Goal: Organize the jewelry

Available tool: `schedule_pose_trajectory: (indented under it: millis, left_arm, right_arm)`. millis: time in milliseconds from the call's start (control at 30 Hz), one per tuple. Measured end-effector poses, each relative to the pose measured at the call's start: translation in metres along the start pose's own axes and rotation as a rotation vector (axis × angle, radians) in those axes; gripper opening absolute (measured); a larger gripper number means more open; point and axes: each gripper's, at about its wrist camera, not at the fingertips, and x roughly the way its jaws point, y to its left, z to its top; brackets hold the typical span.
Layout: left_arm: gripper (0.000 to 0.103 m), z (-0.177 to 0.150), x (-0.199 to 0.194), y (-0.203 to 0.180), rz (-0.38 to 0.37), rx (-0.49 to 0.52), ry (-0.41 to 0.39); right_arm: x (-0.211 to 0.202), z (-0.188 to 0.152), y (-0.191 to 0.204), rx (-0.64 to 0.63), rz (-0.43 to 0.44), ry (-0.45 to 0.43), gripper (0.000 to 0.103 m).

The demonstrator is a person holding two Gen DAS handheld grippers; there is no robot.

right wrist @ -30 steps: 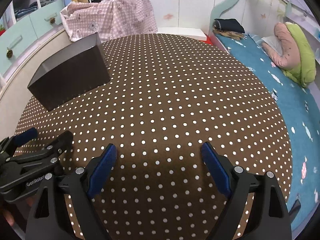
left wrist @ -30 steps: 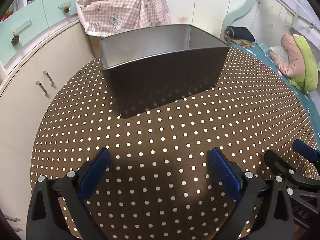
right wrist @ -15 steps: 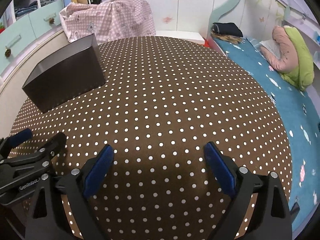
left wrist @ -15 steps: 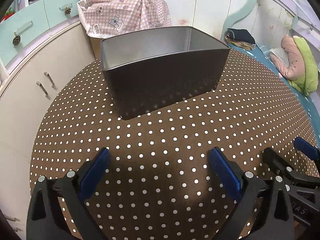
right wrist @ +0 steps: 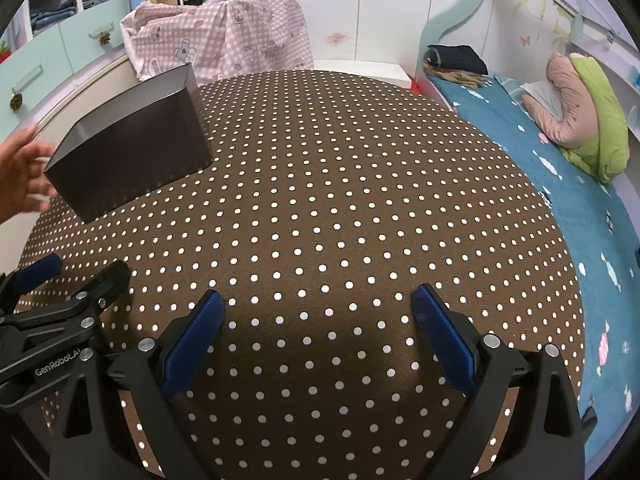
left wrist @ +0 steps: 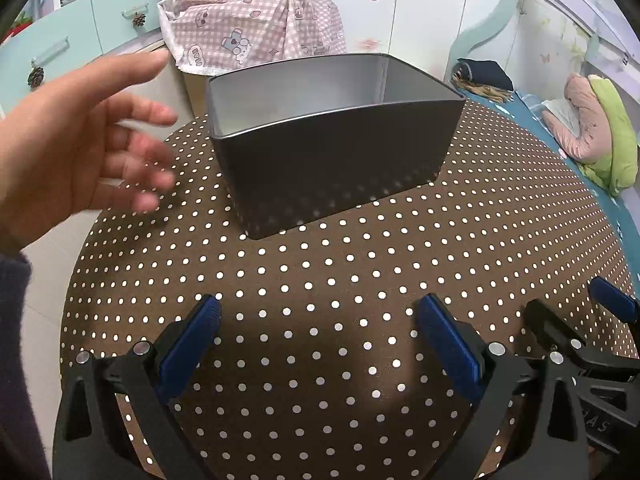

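Observation:
A dark metal tin box (left wrist: 336, 160) stands open-topped on the brown dotted table (left wrist: 440, 260), at the far left in the right wrist view (right wrist: 132, 168). What shows of its grey inside looks bare. No jewelry shows in either view. My left gripper (left wrist: 320, 332) is open over the cloth, short of the box, nothing between its blue pads. My right gripper (right wrist: 316, 320) hovers to its right, jaws still opening over bare cloth. A person's bare hand (left wrist: 80, 152) reaches in beside the box's left end (right wrist: 20, 176), fingers spread; touch cannot be told.
A pink checked cloth bundle (left wrist: 256, 36) sits behind the table. Pale green drawers and cream cabinets (left wrist: 72, 48) run along the left. A bed with a blue sheet (right wrist: 560, 160) and a pink-green cushion (right wrist: 584, 112) lies close on the right.
A bare hand has come into view from the left, next to the tin box. The right gripper's jaws have spread a little wider. Both grippers stay in place.

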Motion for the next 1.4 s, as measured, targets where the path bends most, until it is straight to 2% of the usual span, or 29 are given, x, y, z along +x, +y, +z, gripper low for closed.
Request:
schedule_pose_trajectory:
  millis: [867, 933, 1100, 1233, 1400]
  left_arm:
    - [0.096, 0.001, 0.0, 0.001, -0.005, 0.004, 0.001]
    - [0.096, 0.0, -0.002, 0.001, -0.002, 0.016, -0.004]
    - [0.096, -0.003, -0.019, 0.001, -0.021, 0.045, -0.084]
    - [0.096, -0.002, -0.048, 0.004, -0.058, 0.04, -0.174]
    - [0.096, 0.005, -0.086, 0.006, -0.055, 0.046, -0.286]
  right_arm:
    - [-0.001, -0.001, 0.002, -0.001, 0.0, -0.003, 0.093]
    - [-0.005, -0.002, 0.001, -0.001, -0.002, -0.026, 0.093]
    - [-0.028, -0.004, -0.002, 0.029, -0.003, -0.087, 0.093]
    - [-0.057, -0.005, -0.001, 0.031, -0.007, -0.157, 0.093]
    - [-0.102, -0.004, 0.005, 0.014, -0.023, -0.259, 0.093]
